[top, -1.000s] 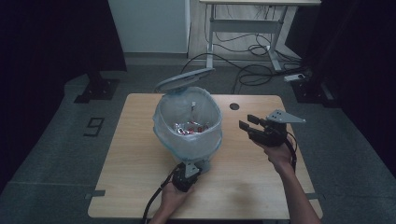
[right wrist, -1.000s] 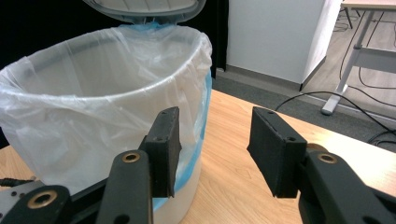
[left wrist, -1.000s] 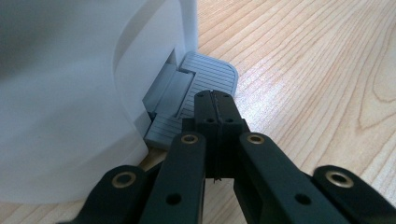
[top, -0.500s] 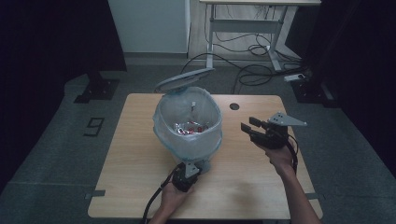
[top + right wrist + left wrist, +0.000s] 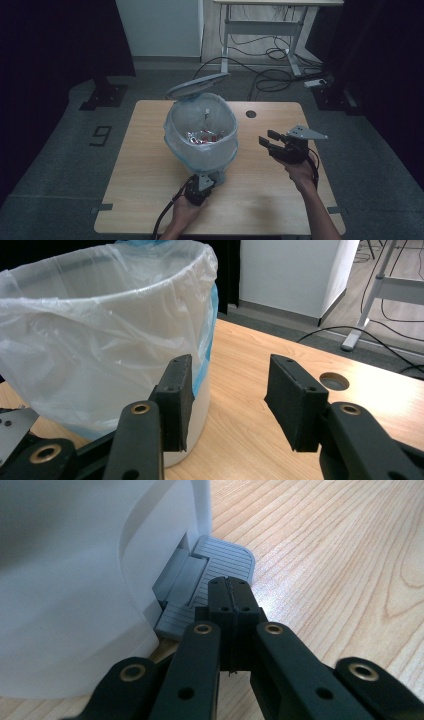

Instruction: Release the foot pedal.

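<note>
Left gripper (image 5: 201, 182) sits near the table's near edge, about mid-width, jaws pressed together with nothing between them, tips bearing down on the grey ribbed plastic foot pedal (image 5: 227, 565) of the bin. The pedal sticks out of the bin's base toward the near edge, its long axis running roughly across the jaws, just ahead of the tips and under them.

Just beyond the pedal stands the white round plastic pedal bin lined with a translucent bag with a blue hem (image 5: 200, 137), around the table's centre. Grey round lid (image 5: 197, 85) is tipped up at the bin's far side, so the mouth is open; some red-and-white wrappers (image 5: 202, 136) lie inside.

Right gripper (image 5: 272, 142) hovers to the right of the bin, toward the table's right edge, jaws apart and empty, pointing left at the bin wall. In the right gripper view the bag-covered wall lies ahead and to the left of the jaws, near but not touching.

The key relation is the left tips on the pedal: that press probably keeps the lid up. The left hand is the one committed; the right is free and near the rim.

Against the earlier frames: no visible change. Lid up as before, left gripper in the same spot on the pedal, right gripper barely shifted, jaw gap the same.
</note>
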`<state>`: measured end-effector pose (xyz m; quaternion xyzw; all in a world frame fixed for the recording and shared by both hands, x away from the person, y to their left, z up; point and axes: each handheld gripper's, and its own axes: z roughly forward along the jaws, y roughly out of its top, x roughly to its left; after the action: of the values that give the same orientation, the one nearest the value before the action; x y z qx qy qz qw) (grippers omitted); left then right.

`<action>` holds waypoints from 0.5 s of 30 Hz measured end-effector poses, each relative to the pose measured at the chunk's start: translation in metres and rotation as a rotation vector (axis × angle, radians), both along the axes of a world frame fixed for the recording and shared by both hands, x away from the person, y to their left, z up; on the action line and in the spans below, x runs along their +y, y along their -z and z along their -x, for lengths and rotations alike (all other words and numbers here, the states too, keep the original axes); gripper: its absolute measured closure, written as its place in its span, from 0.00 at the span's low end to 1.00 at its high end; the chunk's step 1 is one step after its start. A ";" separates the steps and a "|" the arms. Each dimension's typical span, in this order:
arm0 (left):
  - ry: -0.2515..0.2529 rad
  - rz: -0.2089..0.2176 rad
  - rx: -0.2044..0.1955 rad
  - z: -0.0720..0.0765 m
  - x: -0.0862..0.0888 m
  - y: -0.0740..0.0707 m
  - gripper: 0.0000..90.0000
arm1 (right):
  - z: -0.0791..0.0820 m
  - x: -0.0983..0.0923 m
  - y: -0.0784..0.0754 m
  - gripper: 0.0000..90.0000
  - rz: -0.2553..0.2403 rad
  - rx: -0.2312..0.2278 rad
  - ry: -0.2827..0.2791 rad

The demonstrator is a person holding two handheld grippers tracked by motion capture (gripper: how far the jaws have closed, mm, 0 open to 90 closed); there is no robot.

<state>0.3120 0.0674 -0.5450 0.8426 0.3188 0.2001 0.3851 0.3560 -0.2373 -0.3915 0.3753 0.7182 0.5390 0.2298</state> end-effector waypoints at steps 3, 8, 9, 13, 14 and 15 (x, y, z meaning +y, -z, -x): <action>0.001 -0.005 -0.005 0.000 0.000 0.000 1.00 | 0.002 -0.001 0.004 0.58 -0.002 0.004 -0.001; -0.001 -0.007 -0.006 0.000 0.000 0.000 1.00 | 0.004 -0.004 0.013 0.58 -0.007 0.014 -0.002; -0.002 -0.003 -0.004 0.000 0.000 0.000 1.00 | 0.004 -0.004 0.015 0.58 -0.008 0.016 -0.002; -0.016 0.010 -0.001 0.000 0.000 -0.001 1.00 | 0.006 -0.007 0.023 0.58 -0.012 0.025 -0.001; -0.020 0.008 -0.008 0.000 0.001 -0.002 0.94 | 0.007 -0.008 0.026 0.58 -0.014 0.026 -0.001; -0.020 0.012 -0.005 0.000 0.001 -0.003 0.92 | 0.008 -0.009 0.027 0.59 -0.015 0.028 0.000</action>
<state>0.3117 0.0689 -0.5423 0.8367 0.3272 0.2042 0.3888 0.3483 -0.2467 -0.4188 0.3845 0.7173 0.5392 0.2167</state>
